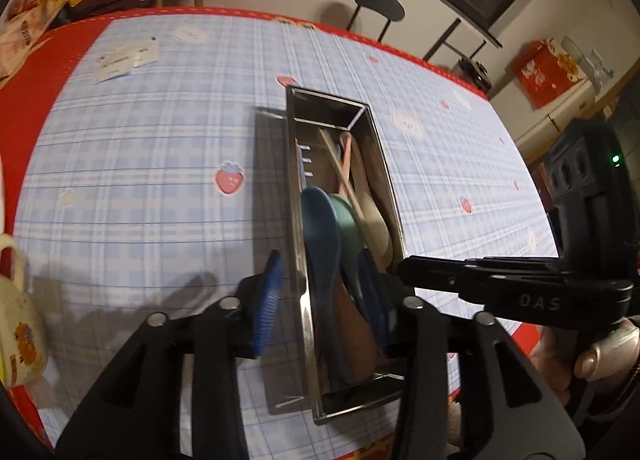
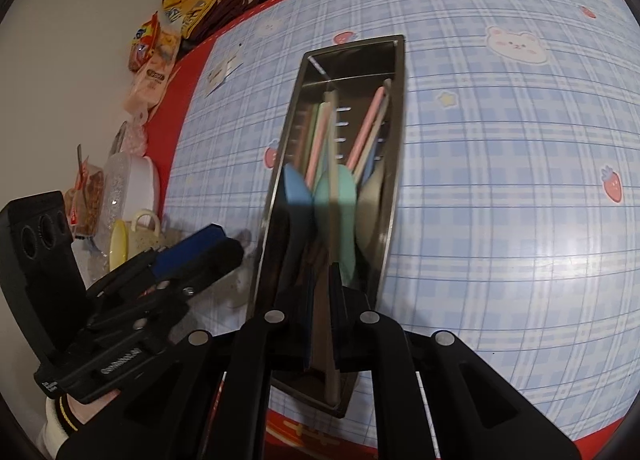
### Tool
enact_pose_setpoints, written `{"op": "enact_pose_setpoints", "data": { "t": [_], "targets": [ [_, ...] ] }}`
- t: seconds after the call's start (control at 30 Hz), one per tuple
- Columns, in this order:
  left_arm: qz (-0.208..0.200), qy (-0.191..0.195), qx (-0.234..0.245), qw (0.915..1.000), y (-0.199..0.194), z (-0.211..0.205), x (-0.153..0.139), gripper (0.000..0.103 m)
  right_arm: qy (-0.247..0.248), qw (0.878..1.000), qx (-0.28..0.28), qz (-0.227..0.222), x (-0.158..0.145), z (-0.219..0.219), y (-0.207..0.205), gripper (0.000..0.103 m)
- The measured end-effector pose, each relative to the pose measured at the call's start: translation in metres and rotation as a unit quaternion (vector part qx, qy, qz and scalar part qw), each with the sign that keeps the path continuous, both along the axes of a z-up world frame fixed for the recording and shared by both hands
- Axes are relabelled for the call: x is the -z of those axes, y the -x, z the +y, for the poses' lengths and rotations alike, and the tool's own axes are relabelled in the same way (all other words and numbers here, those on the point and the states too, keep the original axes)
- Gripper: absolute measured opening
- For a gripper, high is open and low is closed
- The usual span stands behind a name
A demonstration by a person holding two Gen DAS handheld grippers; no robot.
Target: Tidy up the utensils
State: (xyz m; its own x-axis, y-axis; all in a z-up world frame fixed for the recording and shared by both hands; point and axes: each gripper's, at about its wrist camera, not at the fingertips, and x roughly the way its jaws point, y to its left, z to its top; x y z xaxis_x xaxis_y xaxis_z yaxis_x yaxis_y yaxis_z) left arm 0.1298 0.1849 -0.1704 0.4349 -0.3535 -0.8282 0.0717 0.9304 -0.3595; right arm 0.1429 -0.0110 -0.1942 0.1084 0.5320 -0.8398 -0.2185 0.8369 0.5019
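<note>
- left wrist view: the left gripper [image 1: 324,292] had its fingers [image 1: 266,300] parted, one on each side of the near left wall of the steel tray [image 1: 298,196], not pressing on it. the tray lay on the checked counter [image 1: 160,148], holding a blue spoon [image 1: 320,228], a green spoon [image 1: 346,212] and a beige spoon [image 1: 378,220]. the right gripper [image 1: 408,266] reached in from the right.
- right wrist view: the right gripper's [image 2: 322,320] fingers [image 2: 340,312] were pinched on a thin grey handle [image 2: 332,340] at the tray's [image 2: 394,148] near end. a pink handle [image 2: 366,128] lay farther in. the left gripper [image 2: 224,244] stood just left of the tray.
</note>
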Motion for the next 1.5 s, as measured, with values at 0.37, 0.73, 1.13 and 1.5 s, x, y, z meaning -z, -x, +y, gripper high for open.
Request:
{"op": "enact_pose_setpoints", "data": {
  "t": [0.37,0.73,1.13,1.5],
  "targets": [
    [-0.038,-0.033,-0.024,0.9985,0.022,0.008,-0.04,0.082,0.018,0.996,0.012,-0.088,-0.043,-0.024,0.007,0.071],
    [-0.118,-0.092,-0.048,0.9876,0.041,-0.014,-0.115,0.097,0.066,0.969,0.02,-0.237,-0.122,-0.067,0.023,0.097],
    [-0.236,-0.134,-0.08,0.9592,0.078,-0.07,-0.217,0.097,0.117,0.931,0.056,-0.34,-0.211,-0.133,0.074,0.097],
    [-0.281,-0.133,-0.058,0.9488,0.107,-0.121,-0.252,0.097,0.166,0.891,0.132,-0.401,-0.25,-0.197,0.123,0.097]
  ]
}}
